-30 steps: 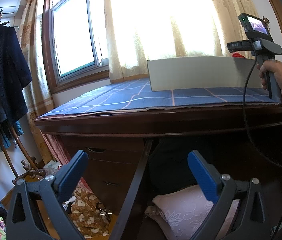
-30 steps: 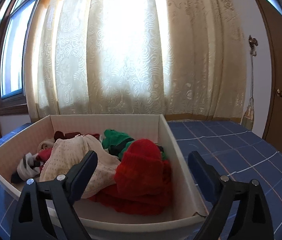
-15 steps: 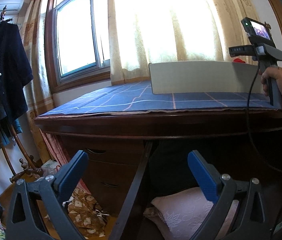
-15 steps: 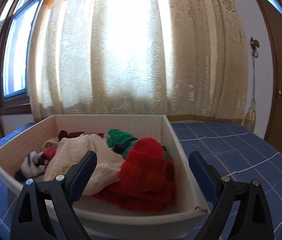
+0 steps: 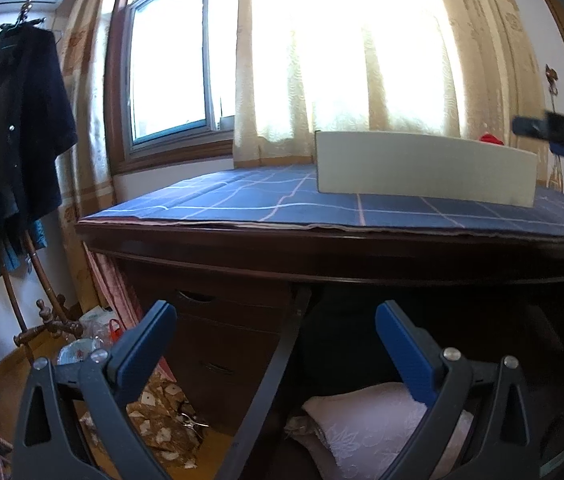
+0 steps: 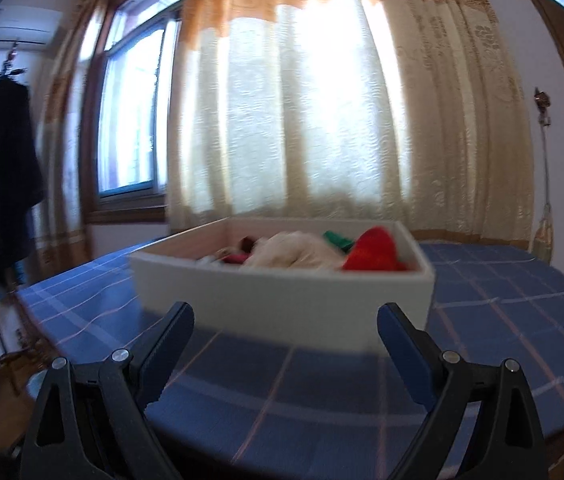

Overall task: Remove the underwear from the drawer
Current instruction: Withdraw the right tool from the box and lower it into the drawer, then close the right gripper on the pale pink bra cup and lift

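Observation:
A white drawer box [image 6: 282, 300] stands on the blue checked tablecloth [image 6: 322, 400]. In it lie a cream garment [image 6: 298, 254], a red garment [image 6: 376, 248] and a green one [image 6: 338, 240]. My right gripper [image 6: 285, 334] is open and empty, in front of the box and a short way back from it. From the left wrist view the same box [image 5: 422, 168] shows side-on on the table. My left gripper [image 5: 275, 338] hangs open and empty below the table edge. A blurred part of the right gripper [image 5: 562, 136] shows at the far right.
The dark wooden desk [image 5: 322, 256] has drawers [image 5: 217, 320] under its left side. A pale cushion [image 5: 362, 424] sits beneath it. A coat rack with a dark jacket [image 5: 13, 128] stands at the left. Curtains [image 6: 302, 120] and a window [image 5: 173, 60] are behind the table.
My right gripper has pulled back and down from over the drawer box, which is now farther away. The left gripper has risen slightly. Both stay open.

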The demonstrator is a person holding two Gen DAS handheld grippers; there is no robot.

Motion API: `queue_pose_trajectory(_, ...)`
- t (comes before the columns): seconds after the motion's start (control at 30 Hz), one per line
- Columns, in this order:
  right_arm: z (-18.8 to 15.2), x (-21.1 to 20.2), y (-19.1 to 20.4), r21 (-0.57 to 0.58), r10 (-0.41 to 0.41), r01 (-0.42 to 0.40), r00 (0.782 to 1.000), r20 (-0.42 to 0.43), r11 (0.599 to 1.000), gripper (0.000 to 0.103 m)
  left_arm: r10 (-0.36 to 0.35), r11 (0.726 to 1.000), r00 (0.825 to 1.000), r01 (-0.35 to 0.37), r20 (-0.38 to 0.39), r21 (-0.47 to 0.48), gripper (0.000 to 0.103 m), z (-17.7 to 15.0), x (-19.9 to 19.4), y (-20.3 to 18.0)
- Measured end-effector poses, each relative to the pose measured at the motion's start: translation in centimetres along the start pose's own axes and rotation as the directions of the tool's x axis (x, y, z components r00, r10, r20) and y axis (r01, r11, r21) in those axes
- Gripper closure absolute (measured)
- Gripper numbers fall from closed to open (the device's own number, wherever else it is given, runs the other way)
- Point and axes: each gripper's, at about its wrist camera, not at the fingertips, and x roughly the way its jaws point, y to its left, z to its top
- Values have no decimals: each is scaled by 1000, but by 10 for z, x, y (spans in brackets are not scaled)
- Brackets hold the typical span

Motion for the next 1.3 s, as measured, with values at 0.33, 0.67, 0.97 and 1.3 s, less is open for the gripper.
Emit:
queue_pose_trajectory(0.33, -61, -11, 58, -221, 204, -260, 948, -246, 940, 12, 11, 997, 1000, -9, 19, -81, 0, -4, -4, 9)
queue_pose_trajectory(0.67, -106, 41, 86, 10, 483, -660, 540, -690, 752, 19, 14, 996, 999, -11, 33, -88, 0, -5, -6, 11)
queue_pose_trajectory(0.97, -131, 55, 118, 109, 503, -743, 331, -798, 661, 19, 12, 993, 999, -7, 45, -119, 0, -6, -6, 16)
queue_pose_trajectory(1.3, -155, 89, 130, 263, 553, -747, 164, -817, 610, 16, 6, 985, 999, 3, 49, -174, 0, -7, -7, 24)
